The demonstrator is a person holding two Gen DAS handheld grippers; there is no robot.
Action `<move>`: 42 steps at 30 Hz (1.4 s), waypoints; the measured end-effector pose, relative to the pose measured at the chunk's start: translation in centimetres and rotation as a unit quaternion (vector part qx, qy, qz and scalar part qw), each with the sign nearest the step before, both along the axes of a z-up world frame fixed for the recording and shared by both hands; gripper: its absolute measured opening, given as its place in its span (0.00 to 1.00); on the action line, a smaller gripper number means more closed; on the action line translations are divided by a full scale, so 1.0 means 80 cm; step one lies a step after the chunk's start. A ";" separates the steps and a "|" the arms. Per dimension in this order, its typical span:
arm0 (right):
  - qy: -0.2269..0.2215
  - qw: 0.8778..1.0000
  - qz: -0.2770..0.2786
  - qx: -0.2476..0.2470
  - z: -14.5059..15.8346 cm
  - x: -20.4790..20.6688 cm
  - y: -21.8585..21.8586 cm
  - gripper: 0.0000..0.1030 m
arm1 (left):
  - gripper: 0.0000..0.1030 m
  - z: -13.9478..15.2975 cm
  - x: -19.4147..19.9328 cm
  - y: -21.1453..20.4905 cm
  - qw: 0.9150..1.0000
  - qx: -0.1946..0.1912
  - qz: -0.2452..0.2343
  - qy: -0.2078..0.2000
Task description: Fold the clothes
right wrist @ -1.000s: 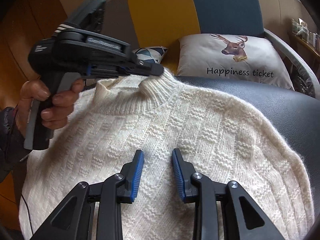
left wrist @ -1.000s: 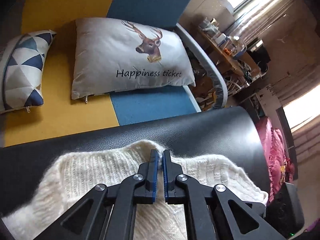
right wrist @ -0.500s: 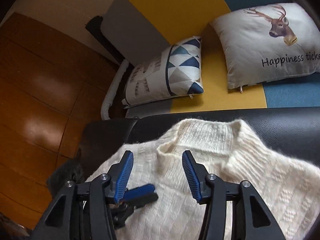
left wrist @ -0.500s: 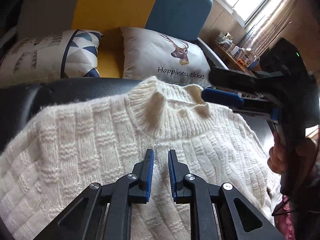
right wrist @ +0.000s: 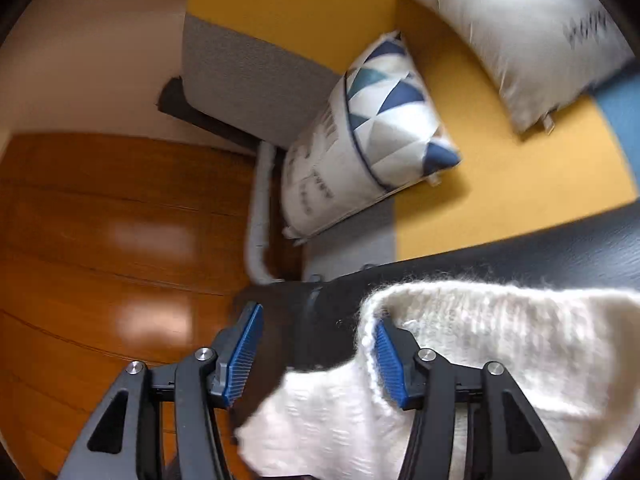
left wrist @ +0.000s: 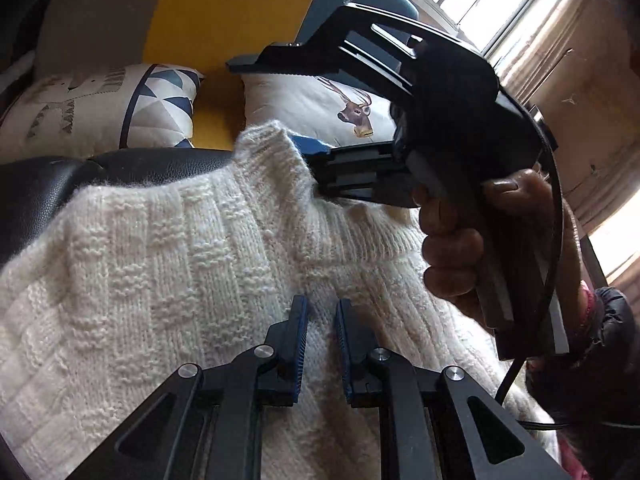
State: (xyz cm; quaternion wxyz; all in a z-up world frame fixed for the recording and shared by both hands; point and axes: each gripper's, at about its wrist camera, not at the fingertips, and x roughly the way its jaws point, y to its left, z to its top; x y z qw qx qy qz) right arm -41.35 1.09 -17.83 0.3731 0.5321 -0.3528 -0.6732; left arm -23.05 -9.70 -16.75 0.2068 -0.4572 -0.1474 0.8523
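Now the white sweater (left wrist: pixel 168 264) lies spread on the black surface (left wrist: pixel 132 164), left claw (left wrist: pixel 321 312) narrowly parted over its chest, right claw (right wrist: pixel 316 340) gaping wide, one finger (right wrist: pixel 390 360) under the collar (left wrist: pixel 268 152) at 12 o'clock.

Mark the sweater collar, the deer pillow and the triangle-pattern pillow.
sweater collar (left wrist: pixel 272 148): left wrist view, on the raised ribbed edge.
deer pillow (left wrist: pixel 354 110): left wrist view, on the printed deer head.
triangle-pattern pillow (right wrist: pixel 384 108): right wrist view, on the blue-and-white triangle panel.
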 end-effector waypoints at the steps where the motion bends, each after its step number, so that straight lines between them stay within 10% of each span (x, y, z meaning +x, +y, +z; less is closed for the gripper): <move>1: 0.011 1.000 0.006 0.012 0.009 0.005 0.004 0.56 | 0.15 0.001 -0.001 -0.002 1.000 0.003 0.002 -0.003; 12: 0.026 0.984 0.005 0.178 0.030 0.069 0.107 0.57 | 0.16 0.018 -0.063 -0.005 0.999 -0.017 0.044 -0.019; 18: 0.031 0.987 -0.029 0.156 0.025 0.086 0.137 0.53 | 0.14 0.014 -0.063 -0.017 0.997 -0.007 0.068 -0.047; 32: 0.071 0.986 -0.017 0.151 0.088 0.336 0.190 0.58 | 0.27 0.061 0.227 -0.178 0.979 0.065 0.183 -0.065; 42: 0.062 0.967 -0.016 0.248 0.077 0.456 0.197 0.58 | 0.44 0.033 0.356 -0.118 0.988 0.011 0.118 -0.100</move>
